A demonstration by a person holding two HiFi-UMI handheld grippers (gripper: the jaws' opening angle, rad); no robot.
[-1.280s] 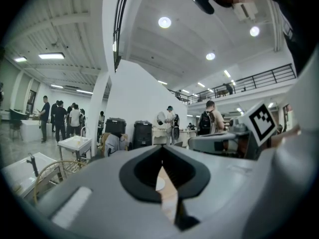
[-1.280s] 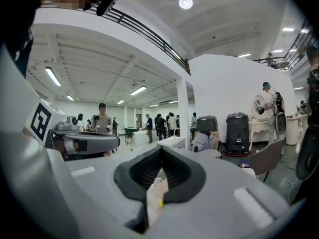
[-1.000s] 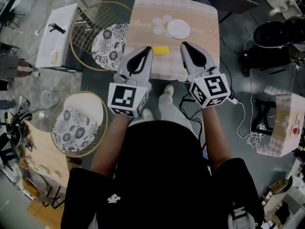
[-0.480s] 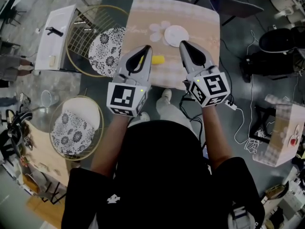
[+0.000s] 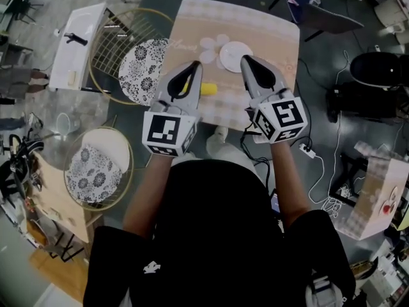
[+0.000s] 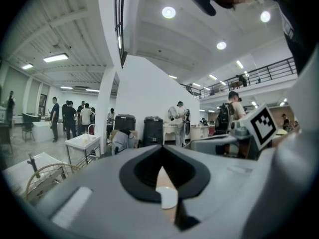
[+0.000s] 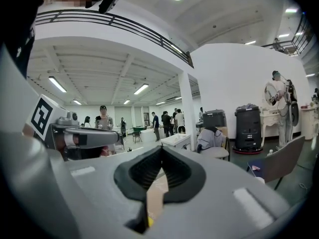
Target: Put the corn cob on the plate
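Over the table point(image 5: 268, 27), left gripper point(image 5: 197, 64) and right gripper point(image 5: 244, 59) pressed together, empty, corn cob point(image 5: 208, 89) between them.

The left tool point(image 5: 197, 64) hides the corn cob's point(image 5: 209, 89) left end; only its right part shows.

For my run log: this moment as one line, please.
stage: before pickup | corn cob: on table, off plate | plate: empty | left gripper: shut, empty | right gripper: shut, empty
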